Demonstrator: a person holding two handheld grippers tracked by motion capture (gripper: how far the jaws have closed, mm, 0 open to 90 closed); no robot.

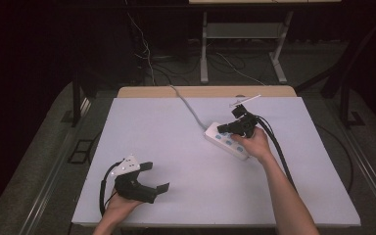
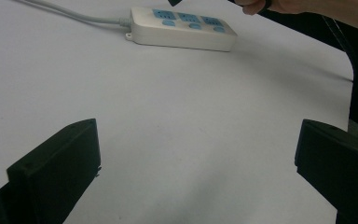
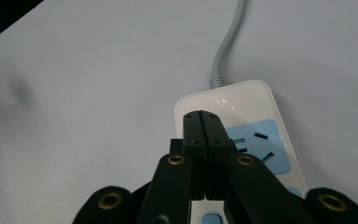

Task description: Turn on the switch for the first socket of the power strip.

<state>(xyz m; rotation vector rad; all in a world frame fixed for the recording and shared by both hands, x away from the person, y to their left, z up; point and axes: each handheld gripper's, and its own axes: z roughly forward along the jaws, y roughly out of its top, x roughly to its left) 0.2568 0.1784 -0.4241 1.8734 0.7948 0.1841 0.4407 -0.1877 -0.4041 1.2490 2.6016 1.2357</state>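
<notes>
High view: a white worktop (image 1: 176,161) carries a white power strip (image 1: 226,142) with blue socket faces, lying at an angle right of centre. A grey cord (image 1: 188,107) runs from its far end toward the back edge of the worktop. The person's right forearm enters from the bottom right; the right hand (image 1: 254,144) rests at the near side of the strip and holds the right claw (image 1: 223,129), which points left over the strip's far end. The left hand (image 1: 120,205), at the near left corner and well apart from the strip, holds the left claw (image 1: 157,177) low over bare worktop.

Right gripper view: the right claw (image 3: 205,126) is clenched, its two black jaws pressed flat together with nothing between them. Their tips lie over the white end of the power strip (image 3: 242,107), just beside the first blue socket face (image 3: 261,144), between it and the point where the cord (image 3: 228,42) enters the strip. Whether the tips touch the casing cannot be told.

Left gripper view: the left claw (image 2: 198,154) is released, its jaws standing wide apart at the two lower corners with only bare worktop (image 2: 168,140) between them. The power strip (image 2: 182,28) lies far off at the top, three blue socket faces in a row, its cord (image 2: 70,14) leaving to the upper left.
</notes>
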